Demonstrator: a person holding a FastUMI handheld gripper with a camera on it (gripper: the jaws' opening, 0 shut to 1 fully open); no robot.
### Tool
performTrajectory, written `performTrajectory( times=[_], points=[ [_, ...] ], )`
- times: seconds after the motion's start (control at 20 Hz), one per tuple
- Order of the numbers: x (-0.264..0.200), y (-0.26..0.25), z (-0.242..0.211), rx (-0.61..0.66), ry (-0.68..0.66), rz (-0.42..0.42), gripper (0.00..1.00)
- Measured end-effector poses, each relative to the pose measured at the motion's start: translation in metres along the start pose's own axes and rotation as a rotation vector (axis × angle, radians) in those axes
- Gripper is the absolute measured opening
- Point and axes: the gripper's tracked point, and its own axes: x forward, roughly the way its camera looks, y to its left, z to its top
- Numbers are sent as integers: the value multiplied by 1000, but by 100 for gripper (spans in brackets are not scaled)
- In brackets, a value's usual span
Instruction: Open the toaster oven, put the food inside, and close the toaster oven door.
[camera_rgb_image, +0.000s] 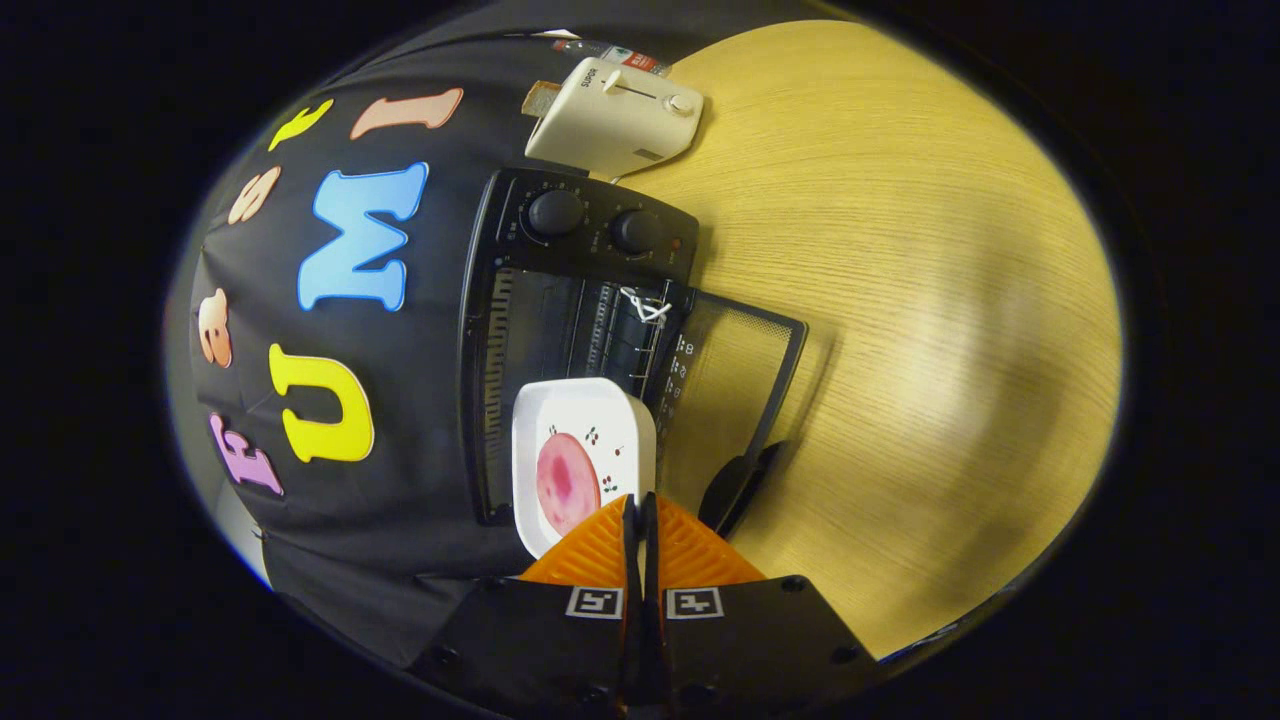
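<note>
The gripper is rolling hard onto its side, so the wooden table is standing up like a wall, and its fingers are pinching together on the rim of the white square plate. The plate is carrying a round pink slice of food and sitting at the mouth of the black toaster oven, whose glass door is hanging fully open onto the table. A white toaster is waiting beyond the oven
</note>
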Motion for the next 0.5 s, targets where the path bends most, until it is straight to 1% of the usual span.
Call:
performTrajectory(
  times=[0.3,0.5],
  points=[
    [36,20,1,118,-89,27,2],
    [56,28,0,144,-119,20,2]
  ],
)
